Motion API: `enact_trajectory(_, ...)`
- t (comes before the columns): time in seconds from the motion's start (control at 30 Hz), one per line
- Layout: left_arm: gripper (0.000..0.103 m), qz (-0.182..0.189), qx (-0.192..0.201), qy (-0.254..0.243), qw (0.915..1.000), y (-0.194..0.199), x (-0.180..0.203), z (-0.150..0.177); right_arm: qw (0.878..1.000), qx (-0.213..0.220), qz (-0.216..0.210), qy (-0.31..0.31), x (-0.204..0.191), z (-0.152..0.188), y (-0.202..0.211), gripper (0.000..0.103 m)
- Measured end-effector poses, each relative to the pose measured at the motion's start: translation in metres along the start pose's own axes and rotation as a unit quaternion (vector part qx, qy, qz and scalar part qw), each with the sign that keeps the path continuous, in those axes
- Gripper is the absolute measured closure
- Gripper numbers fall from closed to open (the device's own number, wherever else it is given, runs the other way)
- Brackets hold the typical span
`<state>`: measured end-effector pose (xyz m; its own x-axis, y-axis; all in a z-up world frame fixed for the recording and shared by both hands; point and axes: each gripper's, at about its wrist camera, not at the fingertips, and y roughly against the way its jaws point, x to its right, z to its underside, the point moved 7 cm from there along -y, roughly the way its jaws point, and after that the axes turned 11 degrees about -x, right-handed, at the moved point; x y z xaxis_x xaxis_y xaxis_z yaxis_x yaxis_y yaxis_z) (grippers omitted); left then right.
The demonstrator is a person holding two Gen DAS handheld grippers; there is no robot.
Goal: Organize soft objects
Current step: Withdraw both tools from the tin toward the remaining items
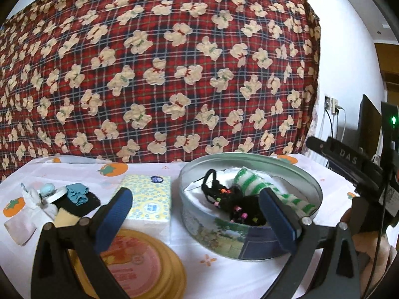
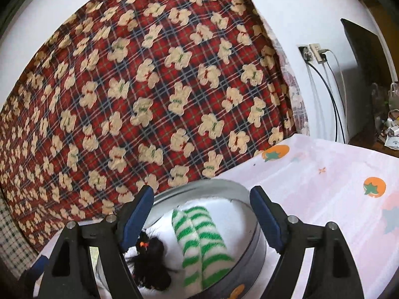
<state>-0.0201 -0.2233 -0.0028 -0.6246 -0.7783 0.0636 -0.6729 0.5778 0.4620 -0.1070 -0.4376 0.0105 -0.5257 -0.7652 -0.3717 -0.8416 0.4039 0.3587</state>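
Green-striped socks point(image 2: 202, 244) inside round tin point(image 2: 256, 246)

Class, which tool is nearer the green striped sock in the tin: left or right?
Right. The right tool hangs open just above the green striped sock; the left tool is farther back, at the tin's near edge.

Both grippers share one build: black triangular arms with cut-out windows, silver round screws at the joints, and flat dark-blue ribbed fingers point(image 1: 117, 206). At the right edge of the left wrist view, the right gripper point(image 1: 349, 159) shows white "DAS" lettering, a thin black cable and a green light
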Motion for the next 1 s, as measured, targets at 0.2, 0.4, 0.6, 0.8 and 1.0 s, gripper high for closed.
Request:
enact_trajectory(0.2, 0.0, -0.004, 0.002, 0.018, 0.9998, 0.008, -0.019, 0.003, 0.999, 0.009, 0.005, 0.034, -0.017, 0.01, 0.01, 0.022)
enact_trajectory(0.4, 0.0, -0.01, 0.006, 0.027, 0.9996, 0.018, -0.04, 0.006, 0.999, 0.001, -0.008, 0.052, -0.037, 0.022, 0.015, 0.022)
enact_trajectory(0.6, 0.0, -0.02, 0.01, 0.042, 0.9989, 0.027, -0.069, 0.008, 0.997, -0.006, -0.024, 0.075, -0.061, 0.036, 0.018, 0.022)
enact_trajectory(0.8, 0.0, -0.04, 0.011, 0.057, 0.9975, 0.034, -0.107, 0.011, 0.994, -0.012, -0.043, 0.097, -0.092, 0.051, 0.02, 0.022)
enact_trajectory(1.0, 0.0, -0.067, 0.011, 0.087, 0.9939, 0.042, -0.154, 0.015, 0.99, -0.024, -0.071, 0.12, -0.127, 0.067, 0.02, 0.022)
